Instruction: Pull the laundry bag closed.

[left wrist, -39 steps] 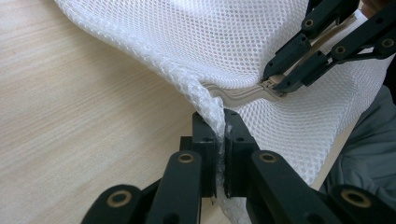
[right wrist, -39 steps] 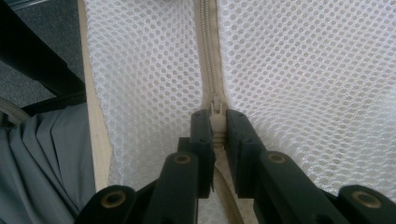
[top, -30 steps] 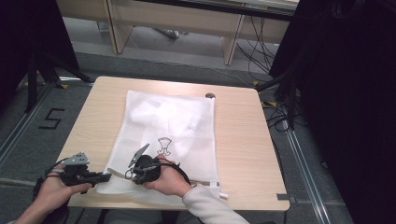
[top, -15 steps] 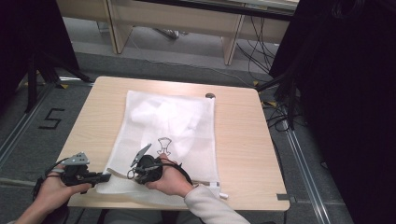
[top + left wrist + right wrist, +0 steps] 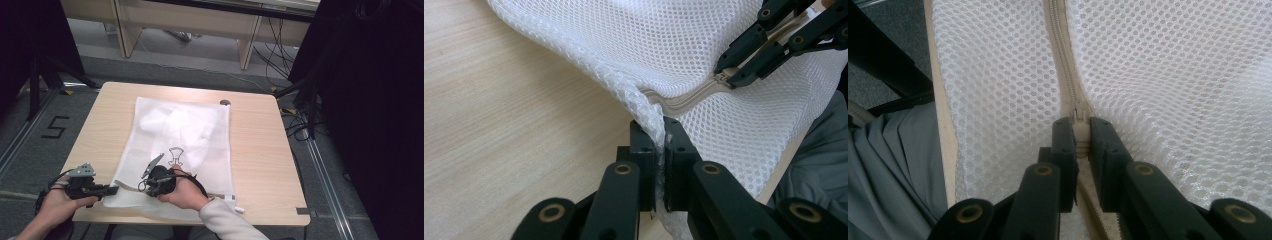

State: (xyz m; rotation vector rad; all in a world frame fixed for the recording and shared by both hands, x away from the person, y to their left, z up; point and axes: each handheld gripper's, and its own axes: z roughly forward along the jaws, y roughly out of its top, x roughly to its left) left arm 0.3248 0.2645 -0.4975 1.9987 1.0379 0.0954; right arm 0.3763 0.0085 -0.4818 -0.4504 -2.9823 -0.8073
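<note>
- White mesh bag point(image 5: 182, 150) lies flat in the middle of the tabletop point(image 5: 260, 150), its near edge down at the bottom centre of the high view.
- Something white sits inside it, with a small dark print point(image 5: 176, 154) showing through the mesh around the middle.
- Left hand-held gripper point(image 5: 112, 189), lower left of the high view, is clenched on the bag's near left corner. In the left gripper view the jaws pinch a bunched bit of mesh point(image 5: 650, 120) right where the zip point(image 5: 684, 100) ends.
- Right hand-held gripper point(image 5: 142, 186), bottom centre of the high view, is clamped on the zip along the near edge. Its own view has the jaws tight either side of the zip pull point(image 5: 1079, 117), zip track running straight up the frame.
- The right gripper also pops up in the upper right of the left gripper view, pinching the zip a bit further along from the left jaws.
- Small dark round thing point(image 5: 225, 102) sits at the far edge of the tabletop, just past the bag's far right corner.
- Floor at left has a "5" point(image 5: 54, 127) marked on it.
</note>
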